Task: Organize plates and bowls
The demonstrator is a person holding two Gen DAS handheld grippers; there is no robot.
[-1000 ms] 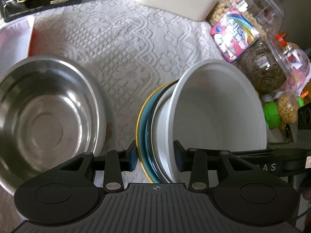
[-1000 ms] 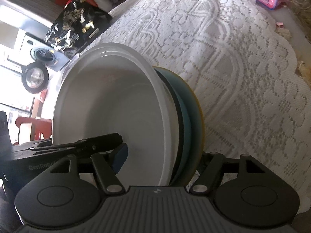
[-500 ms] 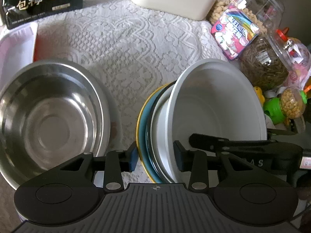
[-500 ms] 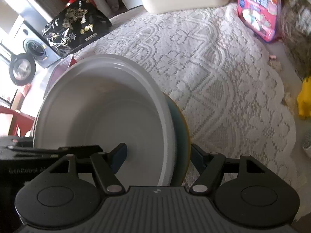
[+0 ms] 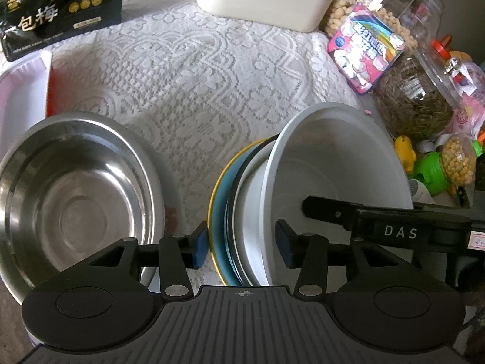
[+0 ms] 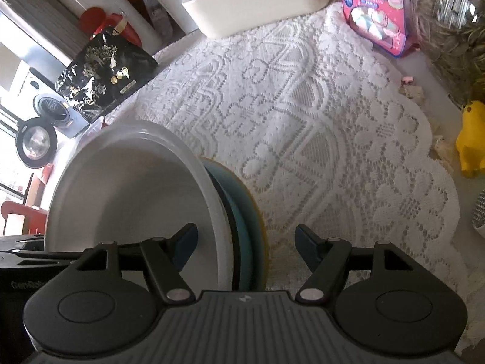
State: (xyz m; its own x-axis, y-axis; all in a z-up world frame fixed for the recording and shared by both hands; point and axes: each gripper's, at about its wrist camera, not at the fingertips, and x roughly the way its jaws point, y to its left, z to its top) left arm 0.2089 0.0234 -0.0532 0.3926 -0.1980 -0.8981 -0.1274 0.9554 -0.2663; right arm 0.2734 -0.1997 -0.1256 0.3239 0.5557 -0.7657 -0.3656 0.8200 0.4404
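Note:
A stack of dishes stands on edge: a white bowl (image 5: pixel 339 163) in front, a dark-rimmed plate and a blue plate with a yellow rim (image 5: pixel 219 209) behind. My left gripper (image 5: pixel 244 247) is shut on this stack, one pad on the blue plate, the other inside the bowl. In the right wrist view the white bowl (image 6: pixel 136 194) and blue plate (image 6: pixel 251 221) sit between the fingers of my right gripper (image 6: pixel 245 247), which is open with a gap beside the plate. A steel bowl (image 5: pixel 69 194) rests on the lace cloth at the left.
A white lace tablecloth (image 5: pixel 188 69) covers the table. A black snack bag (image 5: pixel 57 9) and a cream box (image 5: pixel 260 3) stand at the back. Jars and a pink marshmallow bag (image 5: pixel 363 48) crowd the right side. A white tray (image 5: pixel 21 88) lies far left.
My right gripper has opened and pulled back from the stack, which it gripped a second ago. The left gripper keeps its hold, and the view has risen and drawn back slightly.

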